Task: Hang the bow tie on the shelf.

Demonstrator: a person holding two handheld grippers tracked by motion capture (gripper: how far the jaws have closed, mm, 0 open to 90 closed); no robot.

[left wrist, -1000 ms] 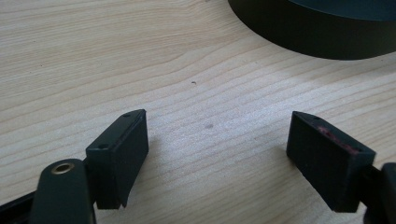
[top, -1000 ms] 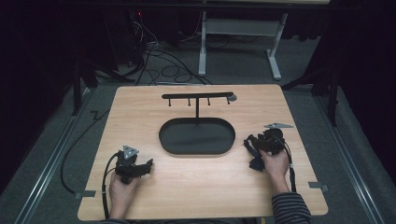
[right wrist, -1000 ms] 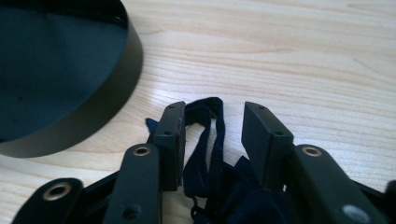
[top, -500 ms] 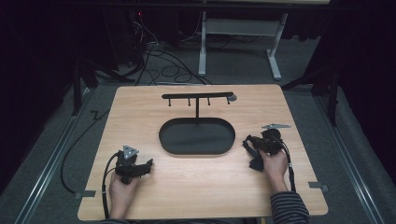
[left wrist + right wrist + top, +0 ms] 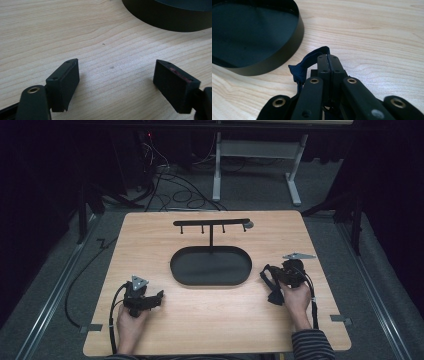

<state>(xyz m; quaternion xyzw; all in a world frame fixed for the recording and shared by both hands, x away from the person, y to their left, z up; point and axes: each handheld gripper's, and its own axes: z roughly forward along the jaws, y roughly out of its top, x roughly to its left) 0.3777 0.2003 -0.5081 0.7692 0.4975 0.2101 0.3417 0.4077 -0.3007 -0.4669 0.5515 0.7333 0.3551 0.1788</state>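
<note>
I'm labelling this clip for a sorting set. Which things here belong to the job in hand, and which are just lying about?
In the job:
right gripper, jaws shut on the dark fabric band
hook stand with its oval tray

Lying about:
left gripper, jaws open on bare table
floor cables

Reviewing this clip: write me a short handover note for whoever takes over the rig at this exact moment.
Left hand-held gripper: open, holding nothing, low over the bare table, near the black oval tray.
Right hand-held gripper: shut on a dark fabric strap, right of the tray.
Hook stand rising from the tray's back: its hooks are bare.
Done: strap picked up.
Left: probably hanging the strap on a hook or laying it in the tray; I cannot tell which.
</note>
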